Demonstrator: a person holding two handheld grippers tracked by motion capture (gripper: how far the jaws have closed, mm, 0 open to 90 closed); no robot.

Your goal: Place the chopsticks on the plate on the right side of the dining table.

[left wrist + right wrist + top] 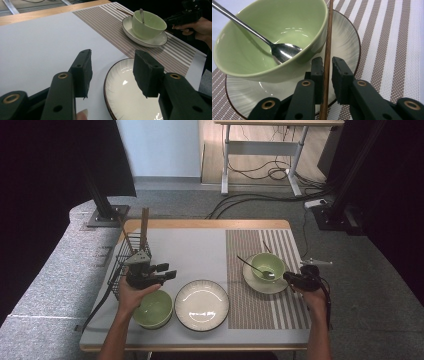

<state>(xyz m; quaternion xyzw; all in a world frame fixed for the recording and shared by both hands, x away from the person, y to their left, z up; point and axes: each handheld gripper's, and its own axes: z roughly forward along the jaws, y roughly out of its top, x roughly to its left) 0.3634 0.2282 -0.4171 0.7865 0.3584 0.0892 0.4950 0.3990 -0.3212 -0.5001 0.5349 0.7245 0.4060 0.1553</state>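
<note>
A pale green bowl [262,67] stands on a white saucer [347,42] on the striped placemat, with a metal spoon [284,51] resting in it. My right gripper [327,61] sits at the saucer's near rim, shut on a wooden chopstick [329,30] that runs up past the bowl's side. In the high view that gripper [288,277] is just right of the bowl [274,262]. My left gripper [112,57] is open and holds nothing, hovering over the white mat at the edge of a ribbed white plate [125,100]. From above, the left gripper [169,273] sits next to the wire basket.
A second green bowl [153,310] sits at the front left, under my left hand. The white plate [201,304] lies at front centre. A wire basket [120,262] with upright chopsticks [144,225] stands at the table's left edge. The striped placemat [250,310] covers the right half.
</note>
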